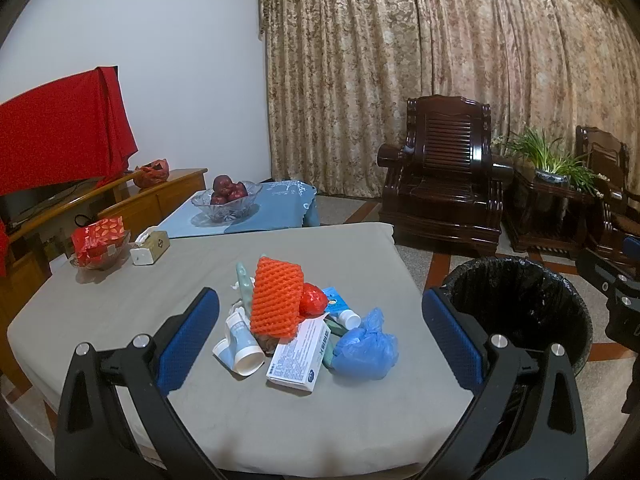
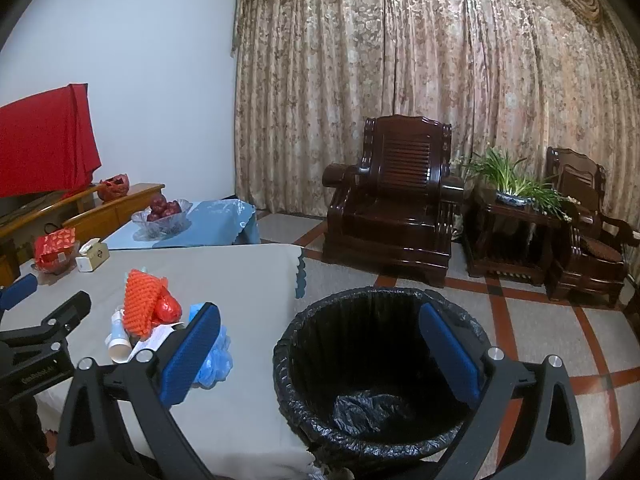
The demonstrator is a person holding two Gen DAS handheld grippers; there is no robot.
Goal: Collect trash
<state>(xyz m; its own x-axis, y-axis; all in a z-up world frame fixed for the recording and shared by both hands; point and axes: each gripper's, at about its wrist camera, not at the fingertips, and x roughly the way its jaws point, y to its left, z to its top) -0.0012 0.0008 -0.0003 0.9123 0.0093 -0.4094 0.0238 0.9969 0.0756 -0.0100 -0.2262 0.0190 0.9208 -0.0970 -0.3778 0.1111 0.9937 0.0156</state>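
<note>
The left gripper (image 1: 320,320) has its two blue fingers (image 1: 188,344) spread as wide as they go, and nothing is between them but air. It tilts a little downward and looks right at a pile of trash (image 1: 296,328) on the gray tablecloth (image 1: 120,296). I think the fingers are wide so they can fit around something big in the pile.

The right gripper (image 2: 320,352) is spread wide too, and it holds nothing. It looks down at the trash bin (image 2: 380,368), which stands on the floor just beside the table edge. The bin has a black bag in it, and I can see only the crumpled bag at the bottom, no trash yet.

In the pile, an orange foam net (image 1: 276,300) sits on top and sticks up the most. A red crinkly wrapper (image 1: 314,300) is just beside it. A white tube (image 1: 240,344) lies at the left, a white box (image 1: 298,360) lies in front, and a blue plastic bag (image 1: 366,346) is tied in a ball at the right, nearest the bin.

Farther back on the table are a tissue box (image 1: 150,248) and a glass dish with red packets (image 1: 100,244). These look like they belong there, not trash.

The job seems to be just starting. The orange net looks easiest to grab first, since nothing lies on it.
</note>
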